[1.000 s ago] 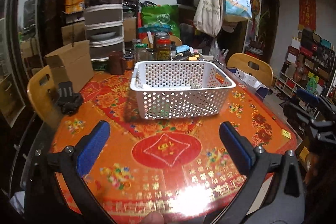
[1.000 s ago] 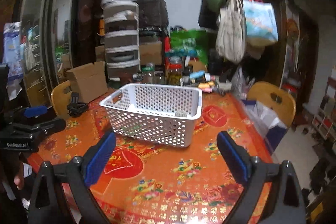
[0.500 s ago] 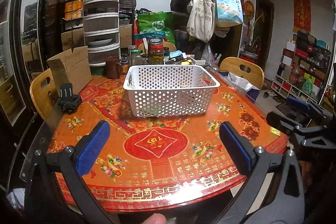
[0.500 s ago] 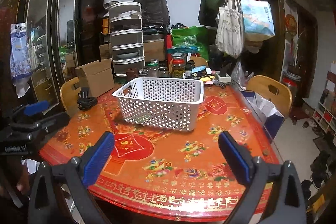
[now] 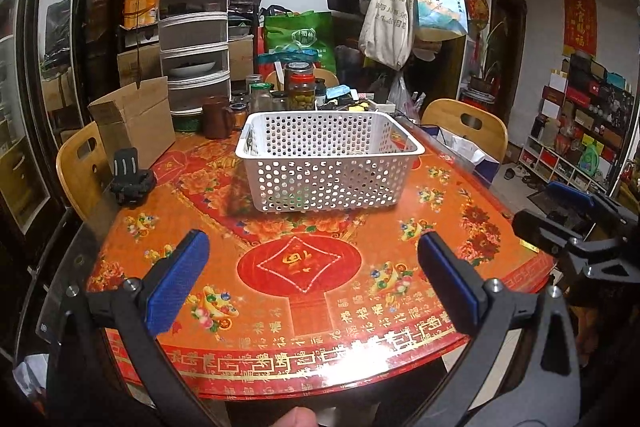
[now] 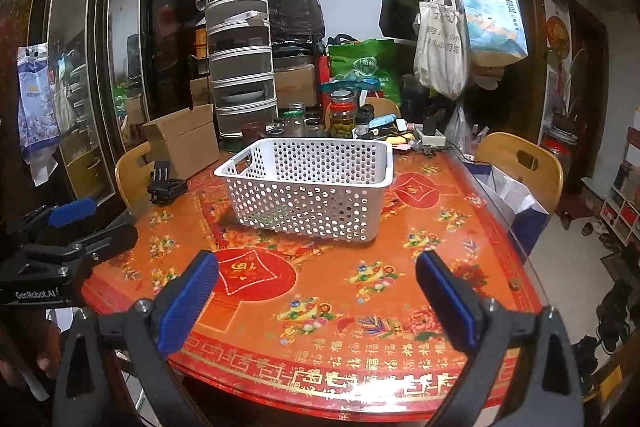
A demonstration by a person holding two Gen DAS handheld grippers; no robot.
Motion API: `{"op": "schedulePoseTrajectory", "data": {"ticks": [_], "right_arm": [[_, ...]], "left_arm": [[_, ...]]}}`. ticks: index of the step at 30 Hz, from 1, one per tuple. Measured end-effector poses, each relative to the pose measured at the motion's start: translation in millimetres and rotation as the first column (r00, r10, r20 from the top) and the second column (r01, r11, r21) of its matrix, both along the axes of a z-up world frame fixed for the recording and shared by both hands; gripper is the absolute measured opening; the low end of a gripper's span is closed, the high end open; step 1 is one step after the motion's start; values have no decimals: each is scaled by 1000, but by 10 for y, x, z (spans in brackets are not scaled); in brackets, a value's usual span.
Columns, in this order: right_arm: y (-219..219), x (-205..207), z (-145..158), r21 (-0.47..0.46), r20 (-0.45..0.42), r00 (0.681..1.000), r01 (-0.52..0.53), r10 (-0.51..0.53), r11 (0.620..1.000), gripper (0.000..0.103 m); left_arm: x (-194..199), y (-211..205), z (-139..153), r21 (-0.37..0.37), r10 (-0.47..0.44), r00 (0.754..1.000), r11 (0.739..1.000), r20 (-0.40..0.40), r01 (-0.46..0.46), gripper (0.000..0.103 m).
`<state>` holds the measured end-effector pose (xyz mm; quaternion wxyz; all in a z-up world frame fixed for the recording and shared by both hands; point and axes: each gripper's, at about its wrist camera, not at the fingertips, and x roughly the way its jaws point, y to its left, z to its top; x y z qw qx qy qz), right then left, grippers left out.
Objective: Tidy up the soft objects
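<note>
Basket (image 5: 328,163) contents mostly screened by its perforated walls, perhaps something green low inside, table (image 5: 280,307) near edge cut off by the frame, jar labels behind too small to read

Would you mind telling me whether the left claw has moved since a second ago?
Yes. The left claw has drawn back from the white basket, which now looks farther off, with the table's near edge newly in view.

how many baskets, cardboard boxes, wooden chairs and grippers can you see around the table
white perforated plastic basket: 1
open brown cardboard box on the table: 1
light wooden chairs: 3, on the left, on the right, behind the jars
blue-padded grippers: 2, left gripper and right gripper, both open
total: 7
</note>
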<state>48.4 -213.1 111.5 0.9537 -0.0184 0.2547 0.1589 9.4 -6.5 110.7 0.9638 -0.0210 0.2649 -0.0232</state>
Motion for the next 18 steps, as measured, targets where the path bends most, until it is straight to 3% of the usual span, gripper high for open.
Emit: {"op": "schedulePoseTrajectory", "data": {"ticks": [18], "right_arm": [[18,-9,3,-1,0,1000,-7,7,1000,99]], "left_arm": [[9,28,-26,-3,4,1000,1000,-2,-4,103]]}}
